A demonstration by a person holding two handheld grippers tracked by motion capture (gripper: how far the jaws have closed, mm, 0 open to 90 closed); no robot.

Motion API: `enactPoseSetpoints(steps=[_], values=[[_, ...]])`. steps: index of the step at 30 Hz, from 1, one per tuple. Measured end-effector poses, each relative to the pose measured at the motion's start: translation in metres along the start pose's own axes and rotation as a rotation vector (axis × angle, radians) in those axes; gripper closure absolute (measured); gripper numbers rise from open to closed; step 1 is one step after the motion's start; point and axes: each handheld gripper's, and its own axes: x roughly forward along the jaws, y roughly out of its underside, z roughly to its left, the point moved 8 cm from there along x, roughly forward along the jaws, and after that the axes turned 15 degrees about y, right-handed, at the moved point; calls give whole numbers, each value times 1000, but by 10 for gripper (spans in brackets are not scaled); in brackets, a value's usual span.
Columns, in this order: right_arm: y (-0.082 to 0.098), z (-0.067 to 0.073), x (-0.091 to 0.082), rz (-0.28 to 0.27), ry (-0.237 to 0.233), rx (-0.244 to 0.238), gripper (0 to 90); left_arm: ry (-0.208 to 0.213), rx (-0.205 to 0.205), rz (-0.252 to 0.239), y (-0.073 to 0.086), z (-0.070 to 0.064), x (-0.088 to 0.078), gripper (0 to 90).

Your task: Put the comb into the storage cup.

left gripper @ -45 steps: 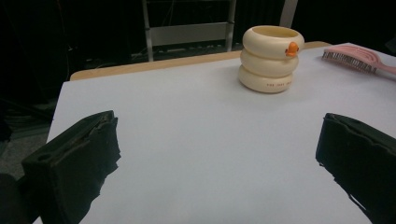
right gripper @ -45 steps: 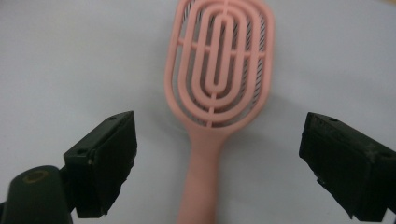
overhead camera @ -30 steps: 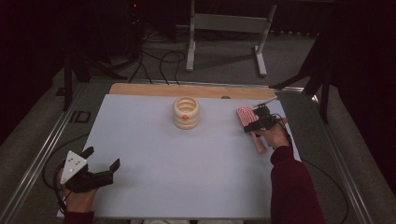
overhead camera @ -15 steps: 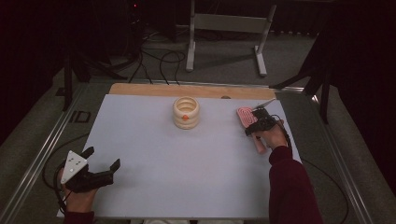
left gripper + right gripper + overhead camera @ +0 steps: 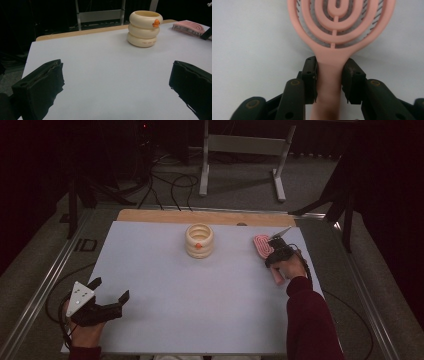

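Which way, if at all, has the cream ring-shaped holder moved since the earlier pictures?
No. The cream holder sits at the same spot before the wooden strip in the high view.

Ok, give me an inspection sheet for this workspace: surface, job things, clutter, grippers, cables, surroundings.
Surface: white tabletop, wooden strip along the far edge.
Job's things: pink hairbrush lying flat at the right, bristles down.
Clutter: cream ringed holder with an orange dot, standing mid-table.
Grippers: right gripper has just been closing, pads pressing on the brush handle; left gripper open, nothing between the jaws.
Cables: one trailing from each gripper; more on the floor beyond.
Surroundings: dark room, grey metal stand behind the table.
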Motion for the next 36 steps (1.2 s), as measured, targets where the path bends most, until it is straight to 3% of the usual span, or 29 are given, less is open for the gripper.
enactPoseSetpoints(steps=[6, 11, 15, 26, 30, 36], values=[[1, 1, 0, -15, 25, -24, 703, 2, 3, 2, 0, -1, 0, 0], [2, -1, 0, -32, 11, -2, 704, -2, -4, 1, 0, 1, 0, 0], [3, -2, -1, -53, -6, 46, 705, -3, -2, 2, 0, 1, -1, 0], [8, -8, -7, -100, -24, 68, 705, -2, -1, 8, 1, 0, 0, 0], [7, -8, -15, -144, -21, 46, 704, 0, -4, 7, 1, 0, 0, 0], [2, -3, -28, -208, -34, 50, 704, -2, -4, 12, 1, 0, 1, 0]])
